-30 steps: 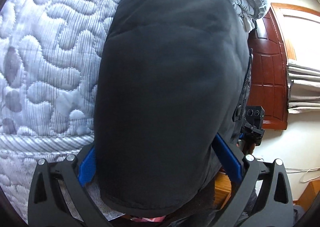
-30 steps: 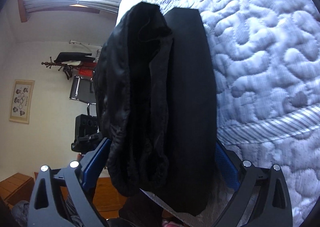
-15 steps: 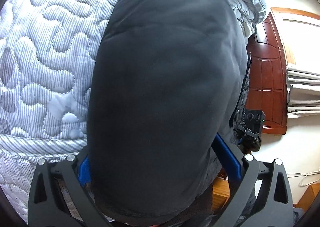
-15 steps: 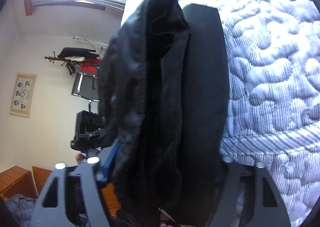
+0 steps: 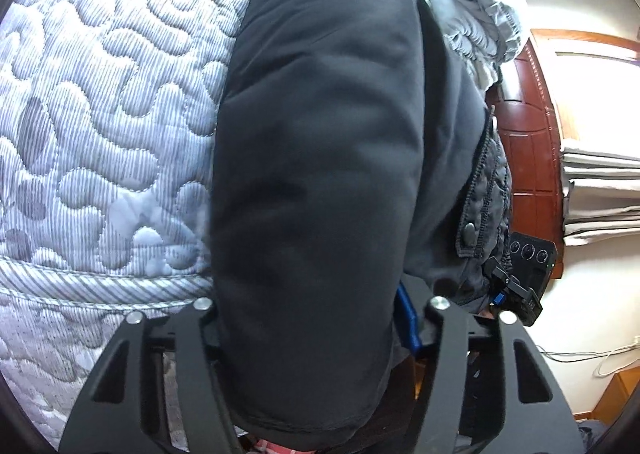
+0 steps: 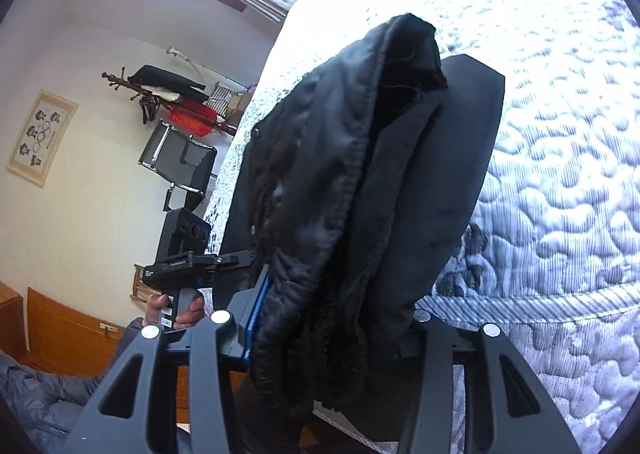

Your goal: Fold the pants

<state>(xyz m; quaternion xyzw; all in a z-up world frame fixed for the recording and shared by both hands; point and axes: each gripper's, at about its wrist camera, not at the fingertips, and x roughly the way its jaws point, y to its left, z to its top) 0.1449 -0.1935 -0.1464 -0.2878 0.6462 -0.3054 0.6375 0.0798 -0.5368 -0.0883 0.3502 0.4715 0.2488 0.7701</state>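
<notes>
Black pants (image 5: 320, 174) lie folded lengthwise at the edge of a quilted bed, waist end with a snap button (image 5: 468, 231) at the right. My left gripper (image 5: 312, 318) is shut on the near end of the pants; the cloth covers most of its fingers. In the right wrist view the pants (image 6: 352, 190) hang bunched from my right gripper (image 6: 332, 318), which is shut on them. The left gripper with the hand holding it shows there (image 6: 180, 266), and the right gripper shows in the left wrist view (image 5: 520, 278).
The grey-white quilted bedspread (image 5: 100, 114) fills the left; it also shows in the right wrist view (image 6: 560, 174). A crumpled grey blanket (image 5: 472, 2) lies at the back. A wooden door (image 5: 528, 150), a coat rack (image 6: 160, 94) and a chair (image 6: 176, 162) stand beyond the bed.
Both grippers went from open around the pants to shut on them. The cloth has lifted and bunched, and the waist with its button now shows at the right.
</notes>
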